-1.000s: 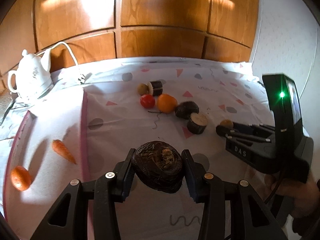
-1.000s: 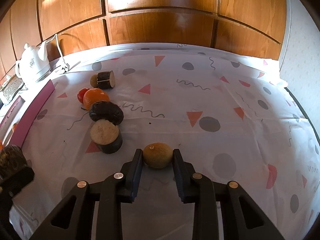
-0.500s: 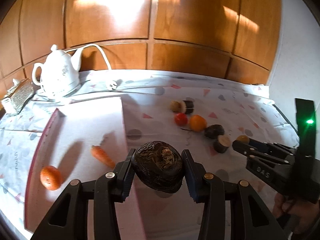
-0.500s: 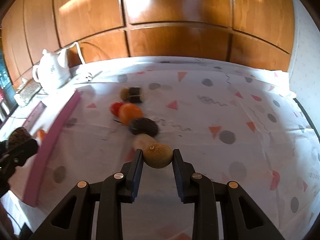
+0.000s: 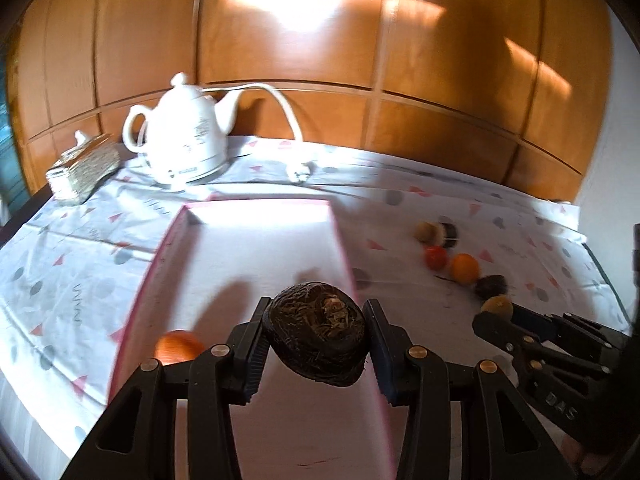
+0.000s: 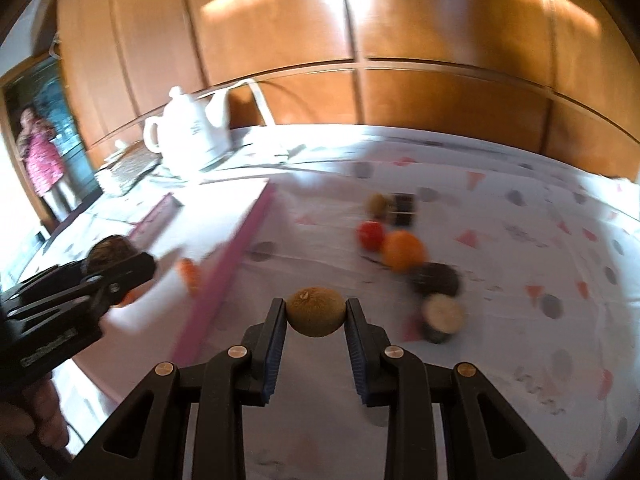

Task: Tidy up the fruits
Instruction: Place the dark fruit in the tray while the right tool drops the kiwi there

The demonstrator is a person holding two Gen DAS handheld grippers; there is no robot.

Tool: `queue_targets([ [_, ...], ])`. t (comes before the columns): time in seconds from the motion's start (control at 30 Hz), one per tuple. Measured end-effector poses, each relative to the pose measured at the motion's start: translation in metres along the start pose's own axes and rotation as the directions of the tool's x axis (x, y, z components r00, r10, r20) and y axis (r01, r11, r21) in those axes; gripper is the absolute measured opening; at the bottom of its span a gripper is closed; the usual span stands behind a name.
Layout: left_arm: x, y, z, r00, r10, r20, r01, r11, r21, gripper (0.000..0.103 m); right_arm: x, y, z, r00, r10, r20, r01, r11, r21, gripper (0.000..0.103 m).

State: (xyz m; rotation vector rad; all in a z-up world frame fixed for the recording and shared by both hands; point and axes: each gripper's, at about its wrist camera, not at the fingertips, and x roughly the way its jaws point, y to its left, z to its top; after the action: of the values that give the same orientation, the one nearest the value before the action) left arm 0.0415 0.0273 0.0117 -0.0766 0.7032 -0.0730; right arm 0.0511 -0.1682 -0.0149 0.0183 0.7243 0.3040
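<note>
Holding a rough, firm dark fruit [image 5: 318,340] by its sides, your left gripper [image 5: 316,344] hangs over the pink-rimmed tray [image 5: 340,236]. Your right gripper [image 6: 316,318], beside the tray, pinches a small, light brown fruit [image 6: 316,312] that looks firm.

We see black tongs [image 5: 316,344] with a dark brown, hairy root [image 5: 316,340] in them. The other tongs [image 6: 316,320] are black too, with blue pads, and the kiwi [image 6: 316,317] there is tan brown. The tray [image 5: 340,236] is white inside with a pink rim. The cloth [image 5: 520,232] is white with pink triangles, grey dots and dark squiggles. On it we see a red tomato [image 5: 435,257] and an orange [image 5: 465,269]. The kettle [image 5: 188,136] is white. The wall [image 5: 320,40] is orange-brown wood.
</note>
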Motion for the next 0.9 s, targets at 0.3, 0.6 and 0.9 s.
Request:
queue_targets([
  [0.3, 0.009, 0.042, 0.001, 0.995, 0.095, -0.016, -0.096, 0.993, -0.068, 0.046, 0.011, 0.049, 0.014, 0.993, 0.12, -0.02, -0.122, 0.989, -0.084, 0.029],
  [0.6, 0.018, 0.07, 0.006, 0.989, 0.148, -0.029, -0.15, 0.981, -0.125, 0.046, 0.019, 0.085, 0.016, 0.978, 0.201, -0.047, -0.205, 0.971, -0.119, 0.029],
  [0.9, 0.014, 0.087, 0.012, 0.983, 0.182, -0.004, -0.18, 0.967, -0.181, 0.073, 0.034, 0.101, 0.013, 0.968, 0.236, -0.085, -0.244, 0.964, -0.106, 0.03],
])
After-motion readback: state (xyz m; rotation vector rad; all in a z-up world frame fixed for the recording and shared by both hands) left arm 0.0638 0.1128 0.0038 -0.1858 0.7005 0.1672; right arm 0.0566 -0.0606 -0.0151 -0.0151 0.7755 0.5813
